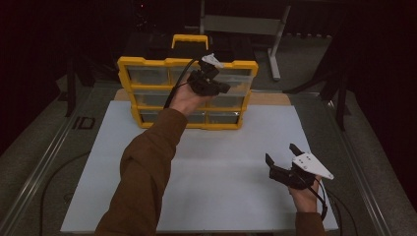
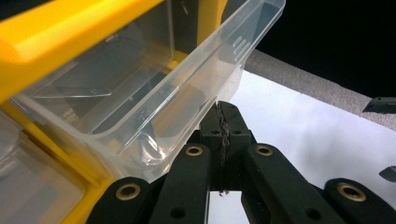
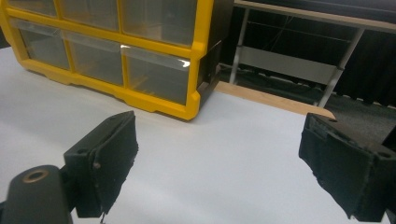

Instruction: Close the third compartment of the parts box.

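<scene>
Left gripper [image 2: 223, 122]: jaws clamped on drawer [image 2: 140, 93] lip
Right gripper [image 3: 219, 168]: wide open, empty
Tip: pull drawer straight back, level

The high view is dim: the white table [image 1: 216, 162] is evenly but weakly lit from above, and the room beyond its far edge falls into near black. Shadows on it are soft and faint. The picture is slightly soft throughout. In the left gripper view, the clear drawer [image 2: 154, 93] carries pale glare streaks along its edges, and its nearest parts are blurred. In the right gripper view, a bright glint sits on the yellow cabinet [image 3: 196, 60], and the near black pads [image 3: 112, 163] are out of focus.
</scene>
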